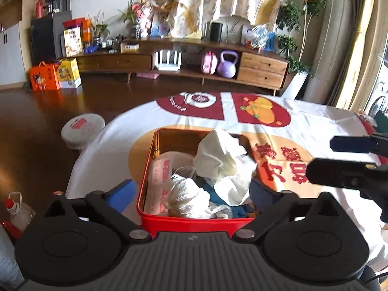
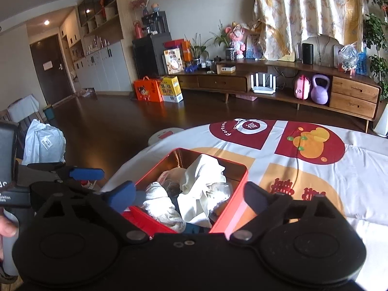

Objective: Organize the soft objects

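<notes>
Glossy red metal tin (image 1: 194,222), gold-shiny inside, holds soft white cloths (image 1: 218,155); at 12 o'clock, matt printed tablecloth (image 1: 315,126), polished wood floor (image 1: 48,111).

Round counter (image 2: 363,169) under white cloth (image 1: 327,121) with printed red and orange patches and red characters. Red tin (image 1: 194,223) sits directly on cloth, near counter's front edge, lid off, gold inside. Tin holds heap of soft things: cream cloth (image 1: 218,155), white knit piece (image 1: 186,194), blue fabric (image 1: 213,191), pink-printed pack (image 1: 157,177). Rest of cloth bare.
</notes>
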`<state>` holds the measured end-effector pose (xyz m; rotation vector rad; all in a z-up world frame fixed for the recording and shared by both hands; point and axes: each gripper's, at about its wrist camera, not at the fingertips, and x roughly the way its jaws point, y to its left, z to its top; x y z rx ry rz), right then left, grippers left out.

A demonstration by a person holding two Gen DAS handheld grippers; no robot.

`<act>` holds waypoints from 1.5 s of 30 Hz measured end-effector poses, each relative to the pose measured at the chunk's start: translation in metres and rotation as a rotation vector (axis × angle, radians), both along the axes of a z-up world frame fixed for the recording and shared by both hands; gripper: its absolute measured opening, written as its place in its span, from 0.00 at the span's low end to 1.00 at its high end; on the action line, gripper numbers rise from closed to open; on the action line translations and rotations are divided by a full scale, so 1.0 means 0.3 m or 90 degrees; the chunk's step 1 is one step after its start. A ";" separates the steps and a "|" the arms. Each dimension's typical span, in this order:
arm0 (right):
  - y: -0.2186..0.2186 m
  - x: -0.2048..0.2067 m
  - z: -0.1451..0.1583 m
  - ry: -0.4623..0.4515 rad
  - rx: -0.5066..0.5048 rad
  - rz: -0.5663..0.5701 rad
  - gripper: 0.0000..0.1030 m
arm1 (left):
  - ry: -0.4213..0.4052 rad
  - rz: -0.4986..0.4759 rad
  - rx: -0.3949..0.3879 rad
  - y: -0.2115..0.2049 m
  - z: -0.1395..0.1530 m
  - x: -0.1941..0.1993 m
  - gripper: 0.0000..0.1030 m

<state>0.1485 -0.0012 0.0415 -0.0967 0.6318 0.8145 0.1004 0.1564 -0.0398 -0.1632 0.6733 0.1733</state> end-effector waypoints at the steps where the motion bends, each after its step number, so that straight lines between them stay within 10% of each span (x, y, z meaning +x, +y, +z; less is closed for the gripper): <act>1: -0.012 -0.009 0.001 -0.005 0.004 -0.004 1.00 | -0.005 -0.003 -0.002 -0.004 0.005 -0.008 0.99; 45: -0.180 -0.174 -0.039 -0.040 0.051 -0.077 1.00 | -0.060 0.002 0.010 -0.137 0.083 -0.226 0.99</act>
